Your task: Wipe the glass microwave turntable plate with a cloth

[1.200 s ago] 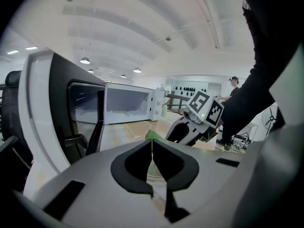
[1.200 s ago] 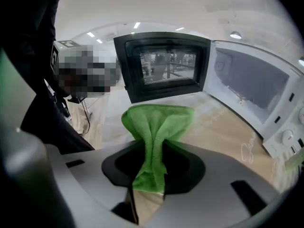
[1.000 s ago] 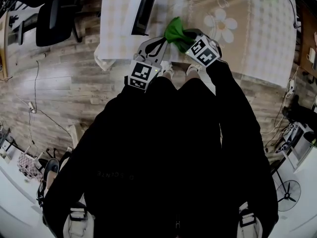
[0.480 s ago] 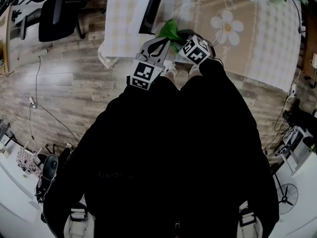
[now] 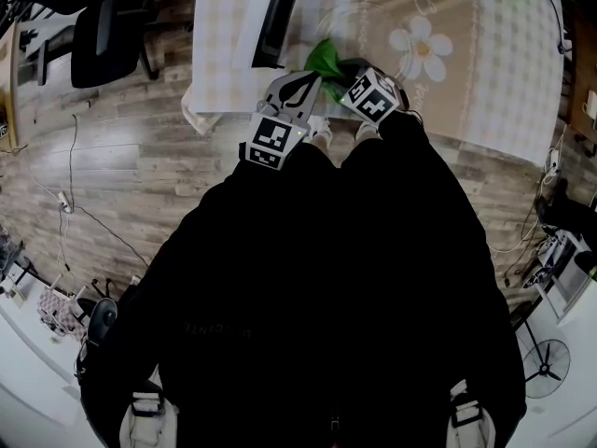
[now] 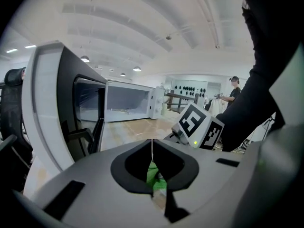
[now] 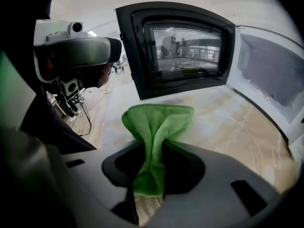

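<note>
The glass turntable plate [image 7: 247, 137] lies flat on the tablecloth and shows only as faint clear arcs; in the head view its rim [image 5: 368, 12] is a pale ring. My right gripper [image 7: 152, 148] is shut on a green cloth [image 7: 159, 120], whose free end fans out forward, low over the table by the plate's near edge. From the head view the cloth [image 5: 326, 57] sits just ahead of the right gripper [image 5: 343, 71]. My left gripper [image 6: 152, 148] is shut with nothing seen between its jaws and hangs beside the right one [image 5: 303, 77].
An open microwave [image 6: 126, 103] stands on the table, its dark door [image 7: 180, 46] swung out close to the plate. The table's near edge [image 5: 242, 110] is right under both grippers. A black office chair [image 5: 103, 35] stands on the wooden floor at left. A person [image 6: 232, 91] is far off.
My right gripper and the green cloth have shifted a little to the left, closer to the left gripper. The left gripper has barely moved.
</note>
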Motion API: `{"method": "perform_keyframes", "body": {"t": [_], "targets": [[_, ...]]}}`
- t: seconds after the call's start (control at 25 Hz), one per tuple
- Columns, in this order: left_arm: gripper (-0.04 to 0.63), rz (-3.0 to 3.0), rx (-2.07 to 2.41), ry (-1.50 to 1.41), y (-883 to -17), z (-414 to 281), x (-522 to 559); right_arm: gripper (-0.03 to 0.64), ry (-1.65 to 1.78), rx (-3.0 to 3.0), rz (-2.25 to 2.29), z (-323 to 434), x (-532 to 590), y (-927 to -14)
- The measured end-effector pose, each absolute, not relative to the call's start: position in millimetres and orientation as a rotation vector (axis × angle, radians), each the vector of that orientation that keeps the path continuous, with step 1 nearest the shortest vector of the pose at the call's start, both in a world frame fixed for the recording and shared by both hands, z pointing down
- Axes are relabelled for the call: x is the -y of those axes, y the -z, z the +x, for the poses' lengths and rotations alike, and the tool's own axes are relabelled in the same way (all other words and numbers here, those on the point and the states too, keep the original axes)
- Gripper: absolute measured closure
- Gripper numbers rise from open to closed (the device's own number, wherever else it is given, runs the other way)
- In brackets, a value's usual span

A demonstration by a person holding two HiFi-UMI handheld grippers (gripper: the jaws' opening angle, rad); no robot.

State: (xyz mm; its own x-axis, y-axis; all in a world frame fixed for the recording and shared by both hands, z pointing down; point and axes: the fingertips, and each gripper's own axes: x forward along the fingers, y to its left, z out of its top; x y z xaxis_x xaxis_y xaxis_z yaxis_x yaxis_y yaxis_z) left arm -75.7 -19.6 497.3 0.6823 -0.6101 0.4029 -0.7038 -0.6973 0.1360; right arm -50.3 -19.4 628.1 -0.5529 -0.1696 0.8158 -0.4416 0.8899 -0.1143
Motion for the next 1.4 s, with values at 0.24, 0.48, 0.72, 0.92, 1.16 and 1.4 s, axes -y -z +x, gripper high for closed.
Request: {"method": "perform_keyframes", "body": {"t": [0.24, 0.48, 0.72, 0.92, 1.16, 1.4], "targets": [[0.574, 2.654, 0.987, -0.485, -495, -59, 21, 0.489, -0.391, 2.118, 0.483, -13, 11, -630], [0.574, 2.692, 0.914, -0.489, -492, -40, 21, 0.489, -0.418, 2.060, 0.544, 34, 0, -633], [0.574, 2.730, 0.850, -0.497, -488, -23, 25, 0.489, -0.464, 2.008, 0.624, 77, -5, -632], [0.574, 2.747, 0.808, -0.499, -484, -14, 25, 0.491, -0.495, 1.967, 0.689, 108, -8, -631], [0.574, 2.783, 0.780, -0.461, -465, -9, 33, 0.492, -0.520, 1.924, 0.778, 141, -5, -623], [0.574, 2.811, 0.782, -0.421, -434, -11, 38, 0.492, -0.581, 2.080, 0.934, 130, 8, -563]]}}
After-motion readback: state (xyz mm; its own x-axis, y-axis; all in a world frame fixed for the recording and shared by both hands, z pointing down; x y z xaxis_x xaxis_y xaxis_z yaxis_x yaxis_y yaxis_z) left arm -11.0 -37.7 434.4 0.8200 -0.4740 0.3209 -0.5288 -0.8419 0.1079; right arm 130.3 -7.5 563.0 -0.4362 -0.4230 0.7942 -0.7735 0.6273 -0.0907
